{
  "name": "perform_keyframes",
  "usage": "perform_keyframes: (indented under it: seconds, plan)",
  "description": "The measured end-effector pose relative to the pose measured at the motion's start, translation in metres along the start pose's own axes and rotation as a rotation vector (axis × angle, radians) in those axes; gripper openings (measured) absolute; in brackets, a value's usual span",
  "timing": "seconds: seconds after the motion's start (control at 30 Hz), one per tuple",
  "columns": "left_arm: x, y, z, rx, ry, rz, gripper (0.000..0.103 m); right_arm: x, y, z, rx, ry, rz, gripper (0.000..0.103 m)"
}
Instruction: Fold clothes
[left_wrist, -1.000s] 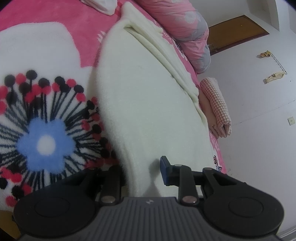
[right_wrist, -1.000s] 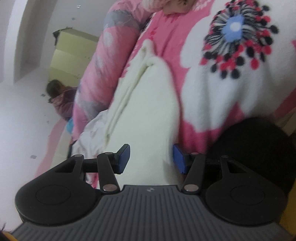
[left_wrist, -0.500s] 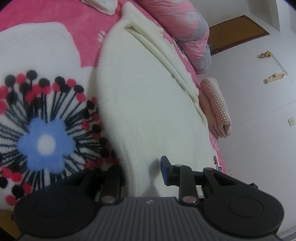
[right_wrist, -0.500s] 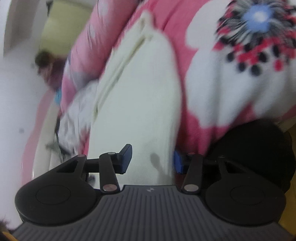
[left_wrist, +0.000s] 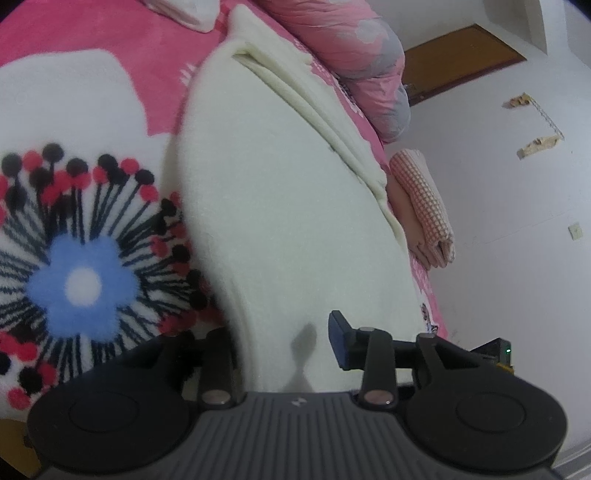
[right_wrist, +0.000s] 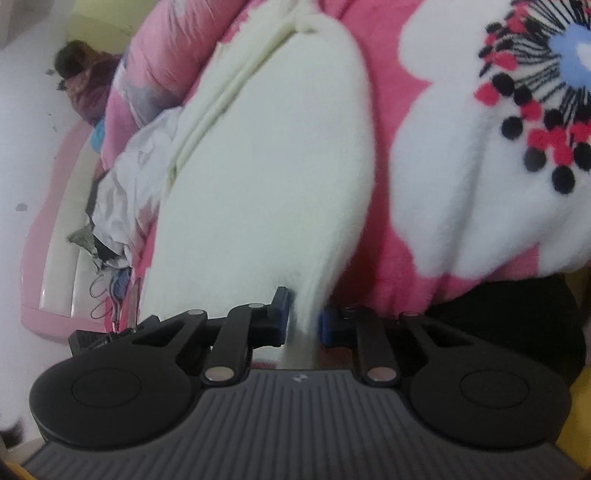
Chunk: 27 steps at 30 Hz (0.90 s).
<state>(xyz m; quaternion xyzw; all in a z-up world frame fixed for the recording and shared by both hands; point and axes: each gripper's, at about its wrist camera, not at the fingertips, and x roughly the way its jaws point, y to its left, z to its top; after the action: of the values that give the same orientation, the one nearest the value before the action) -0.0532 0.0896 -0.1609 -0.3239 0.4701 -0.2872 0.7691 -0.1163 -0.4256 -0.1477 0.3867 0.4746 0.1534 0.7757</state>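
The cream garment (left_wrist: 280, 206) lies flat on the flowered bed blanket (left_wrist: 74, 110); the left gripper (left_wrist: 280, 343) straddles its near hem, fingers easing apart, one hidden. The right gripper (right_wrist: 303, 317) is pinching its corner, so I'd wait for both to bite, then lift evenly.

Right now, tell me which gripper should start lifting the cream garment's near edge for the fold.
Right. The right gripper is closing with a bunch of the garment already between its blue pads. The left gripper is opening, with only one pad showing.
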Motion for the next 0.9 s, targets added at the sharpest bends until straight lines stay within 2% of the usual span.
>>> perform_keyframes:
  seconds: [0.13,0.5,0.57,0.63,0.7,0.77,0.83,0.9]
  plan:
    - [0.0,-0.001,0.0,0.013,0.001,0.014,0.035,-0.005,-0.003,-0.007,-0.032,-0.062,0.012,0.013]
    - [0.001,-0.007,-0.001,0.088,0.014,0.035,0.036,0.007,-0.008,-0.011,0.018,-0.113,-0.006,0.013]
    - [0.002,-0.011,-0.002,0.113,0.016,0.039,0.039,0.008,-0.007,-0.012,0.019,-0.12,-0.009,0.013]
    - [0.003,-0.016,-0.003,0.141,0.02,0.04,0.046,0.008,-0.007,-0.013,0.022,-0.126,-0.012,0.013]
    - [0.003,-0.02,-0.005,0.17,0.017,0.047,0.048,0.008,-0.007,-0.013,0.023,-0.128,-0.017,0.013]
    - [0.004,-0.02,-0.006,0.17,0.012,0.056,0.042,0.009,-0.006,-0.013,0.018,-0.133,-0.023,0.013]
    - [0.002,-0.016,-0.005,0.151,0.007,0.077,0.018,0.009,-0.003,-0.014,-0.002,-0.144,-0.035,0.013]
    - [-0.003,-0.012,-0.006,0.134,-0.001,0.094,0.01,0.007,0.002,-0.017,-0.035,-0.16,-0.046,0.01]
